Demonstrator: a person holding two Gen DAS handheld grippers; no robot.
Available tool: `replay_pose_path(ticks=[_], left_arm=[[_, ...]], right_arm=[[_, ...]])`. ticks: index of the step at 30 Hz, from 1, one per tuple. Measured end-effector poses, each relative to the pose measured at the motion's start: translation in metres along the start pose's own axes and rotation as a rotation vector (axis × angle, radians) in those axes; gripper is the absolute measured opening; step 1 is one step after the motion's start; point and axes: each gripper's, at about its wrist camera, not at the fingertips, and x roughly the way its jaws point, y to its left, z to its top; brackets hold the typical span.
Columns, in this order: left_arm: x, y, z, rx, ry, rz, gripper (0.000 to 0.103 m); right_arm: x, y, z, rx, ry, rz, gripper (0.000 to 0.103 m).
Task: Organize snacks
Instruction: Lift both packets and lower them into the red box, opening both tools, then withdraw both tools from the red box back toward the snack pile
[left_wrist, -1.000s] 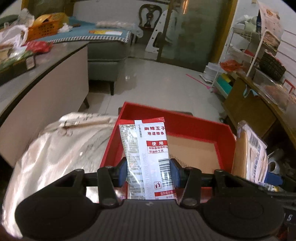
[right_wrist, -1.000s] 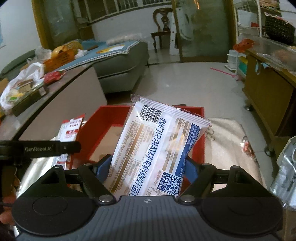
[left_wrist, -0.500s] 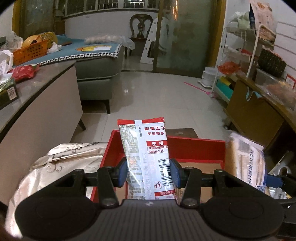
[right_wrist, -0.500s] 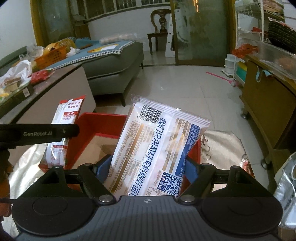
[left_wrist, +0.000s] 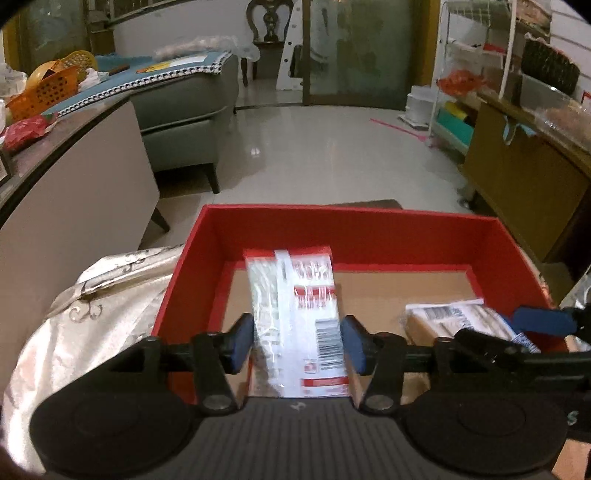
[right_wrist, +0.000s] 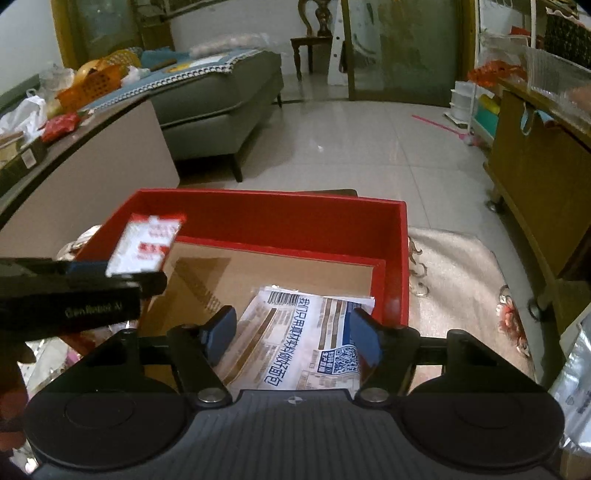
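Grey sofa (left_wrist: 184, 110), orange basket (right_wrist: 92, 83), wooden cabinet (right_wrist: 535, 177)

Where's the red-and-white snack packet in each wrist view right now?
Left wrist: the red-and-white snack packet sits low in the centre, between the opening left gripper pads, over the box floor.
Right wrist: the same packet shows at left, above the left gripper's black finger.
Shared landmark: the red box, its far wall.

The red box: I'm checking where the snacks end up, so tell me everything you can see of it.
The red box is an open-topped rectangular tray that looks like cardboard, with upright red walls and a plain brown floor. It sits on a pale patterned cloth. A red-and-white snack packet is over its left side and a blue-and-white bread packet lies in its right side. Both grippers reach over its near edge.
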Motion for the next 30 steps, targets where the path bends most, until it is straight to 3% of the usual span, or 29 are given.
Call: replay_pose_path(ticks=[5, 19, 30], left_arm=[[-0.012, 0.001, 0.002, 0.013, -0.021, 0.015, 0.069], [-0.086, 0.022, -0.005, 0.011, -0.056, 0.009, 0.071], [-0.136, 0.033, -0.039, 0.005, -0.039, -0.031, 0.074]], right_arm=[[-0.009, 0.004, 0.002, 0.005, -0.014, 0.006, 0.076], [-0.079, 0.022, -0.002, -0.001, -0.102, 0.058, 0.083], [-0.109, 0.037, -0.040, -0.009, -0.048, 0.114, 0.084]])
